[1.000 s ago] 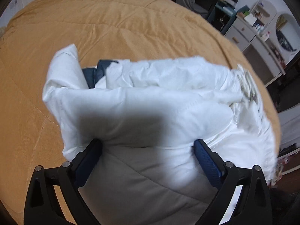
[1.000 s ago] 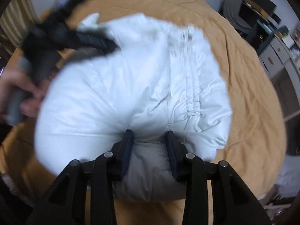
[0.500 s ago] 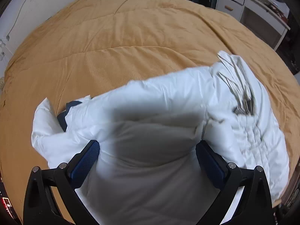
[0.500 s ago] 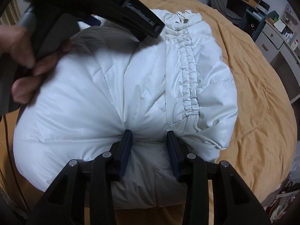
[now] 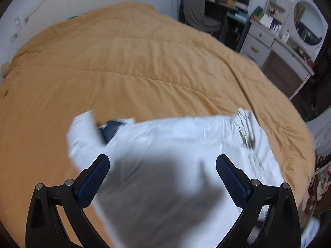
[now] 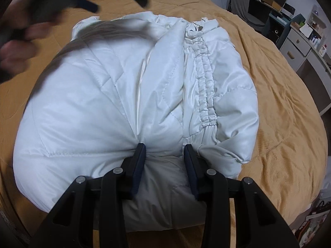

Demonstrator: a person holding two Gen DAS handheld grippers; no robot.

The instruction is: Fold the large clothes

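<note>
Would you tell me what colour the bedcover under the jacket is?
The bedcover is a mustard orange-tan, plain with quilted seams; the left wrist view shows it best.

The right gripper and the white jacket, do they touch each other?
Touching. The right wrist view shows the right gripper pinching a fold of the white jacket, fabric bunched between both pads.

A home bedroom: bed (image 5: 134, 66), dresser (image 5: 266, 47), mirror (image 5: 308, 29).
</note>
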